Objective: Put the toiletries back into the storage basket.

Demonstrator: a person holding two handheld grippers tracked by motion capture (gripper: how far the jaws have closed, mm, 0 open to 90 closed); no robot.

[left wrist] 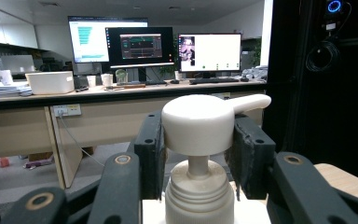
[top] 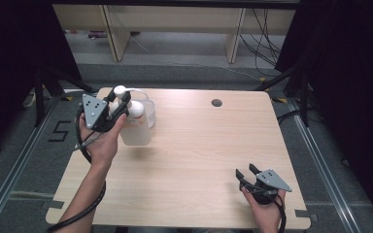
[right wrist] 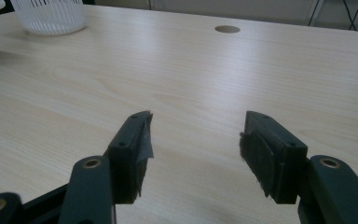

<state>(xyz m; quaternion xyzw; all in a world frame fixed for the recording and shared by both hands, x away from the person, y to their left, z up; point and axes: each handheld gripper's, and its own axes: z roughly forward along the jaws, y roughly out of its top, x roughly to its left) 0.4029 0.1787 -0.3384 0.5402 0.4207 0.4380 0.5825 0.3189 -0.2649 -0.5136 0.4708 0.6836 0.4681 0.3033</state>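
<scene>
A white pump bottle point(top: 137, 127) stands at the table's far left, in front of a white mesh basket point(top: 149, 109). My left gripper point(top: 119, 102) is shut on the bottle's pump head point(left wrist: 200, 122), one jaw on each side, with the nozzle pointing right in the left gripper view. The bottle's ribbed neck point(left wrist: 198, 193) shows below the jaws. I cannot tell whether the bottle rests on the table or hangs just above it. My right gripper point(top: 247, 171) sits low at the table's near right, open, with nothing between its fingers point(right wrist: 130, 149).
The wooden table point(top: 199, 160) has a round cable hole point(top: 216, 103) at the far right of centre. The basket point(right wrist: 51, 16) stands far off in the right gripper view. Desks with monitors point(left wrist: 140, 46) lie beyond the table.
</scene>
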